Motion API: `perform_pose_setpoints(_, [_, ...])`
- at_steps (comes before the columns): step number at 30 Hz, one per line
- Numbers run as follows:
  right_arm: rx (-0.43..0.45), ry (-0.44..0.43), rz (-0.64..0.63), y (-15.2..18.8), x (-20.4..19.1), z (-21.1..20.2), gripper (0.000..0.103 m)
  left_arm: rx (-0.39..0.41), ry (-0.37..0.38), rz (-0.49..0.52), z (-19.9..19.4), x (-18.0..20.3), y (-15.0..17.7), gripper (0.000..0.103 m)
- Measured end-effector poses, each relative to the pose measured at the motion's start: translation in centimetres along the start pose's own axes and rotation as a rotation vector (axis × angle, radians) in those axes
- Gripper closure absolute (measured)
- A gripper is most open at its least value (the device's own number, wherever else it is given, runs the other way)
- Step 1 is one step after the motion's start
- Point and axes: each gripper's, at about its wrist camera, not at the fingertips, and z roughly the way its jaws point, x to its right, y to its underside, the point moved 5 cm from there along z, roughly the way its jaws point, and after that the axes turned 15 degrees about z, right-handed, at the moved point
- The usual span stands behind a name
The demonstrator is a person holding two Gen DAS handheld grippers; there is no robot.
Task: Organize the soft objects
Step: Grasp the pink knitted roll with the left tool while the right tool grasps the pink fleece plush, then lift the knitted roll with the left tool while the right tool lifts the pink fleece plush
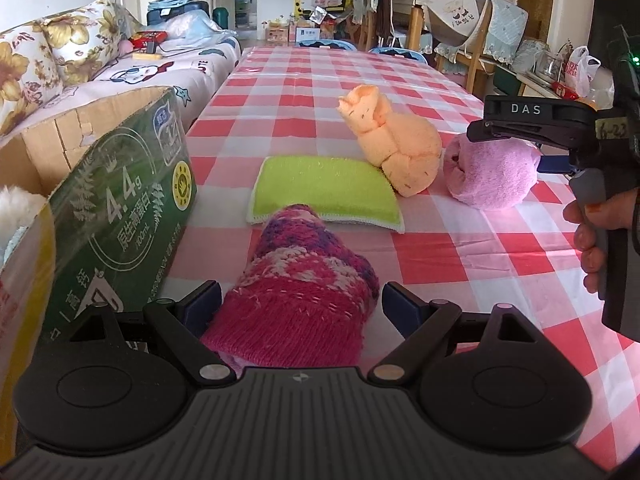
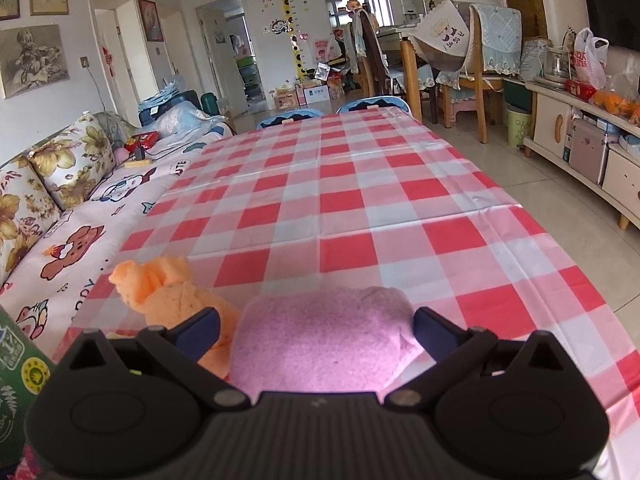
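Observation:
A magenta knitted sock point(image 1: 304, 280) lies on the checked tablecloth between the open fingers of my left gripper point(image 1: 300, 304). Beyond it lie a lime-green sponge pad point(image 1: 324, 190), an orange rolled towel animal point(image 1: 396, 140) and a pink rolled towel point(image 1: 490, 172). My right gripper point(image 1: 520, 120) hangs over the pink towel. In the right wrist view the pink towel point(image 2: 324, 340) sits between the open fingers of my right gripper point(image 2: 316, 328), with the orange towel animal point(image 2: 168, 288) to its left.
An open green cardboard box point(image 1: 120, 208) stands at the table's left edge with something white and fluffy point(image 1: 16, 212) inside. A sofa with flowered cushions point(image 2: 60, 184) runs along the left. Chairs and a cabinet point(image 2: 580, 148) stand at the right.

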Motion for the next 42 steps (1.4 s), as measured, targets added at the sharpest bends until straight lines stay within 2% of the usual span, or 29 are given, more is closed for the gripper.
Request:
perform_pose_setpoints(8, [-0.016,0.045,-0.072,0.8,0.0,1.7,0.001,-0.027,-0.002,-0.003,0.6,0.3,0.0,0.0])
perform_pose_setpoints(16, [-0.015,0.015,-0.101,0.7,0.5,2.4,0.001,-0.081,0.065,-0.049,2.1,0.5,0.2,0.0])
perform_pose_setpoints(21, [-0.016,0.003,-0.117,0.6,0.3,2.7,0.001,-0.067,0.065,-0.068,2.5,0.4,-0.2,0.0])
perform_pose_setpoints(23, [-0.034,-0.006,-0.118,0.7,0.3,2.9,0.003,-0.065,0.059,-0.074,2.6,0.4,-0.3,0.0])
perform_pose_setpoints(26, [-0.074,-0.043,-0.1,1.0,0.4,3.0,0.017,-0.061,0.048,-0.068,2.9,0.4,-0.5,0.0])
perform_pose_setpoints(28, [-0.073,-0.042,-0.106,1.1,0.4,2.9,0.018,-0.058,0.036,-0.059,3.2,0.5,-0.6,0.0])
perform_pose_setpoints(31, [-0.073,-0.04,-0.123,1.2,0.2,2.7,0.02,-0.047,0.02,-0.042,3.2,0.7,-0.7,0.01])
perform_pose_setpoints(35, [-0.083,-0.034,-0.119,1.2,0.4,2.2,0.021,-0.037,0.017,-0.032,3.2,0.6,-0.8,0.015])
perform_pose_setpoints(42, [-0.103,-0.028,-0.108,1.4,0.7,1.0,0.023,-0.026,0.024,-0.03,2.8,1.0,-0.6,0.017])
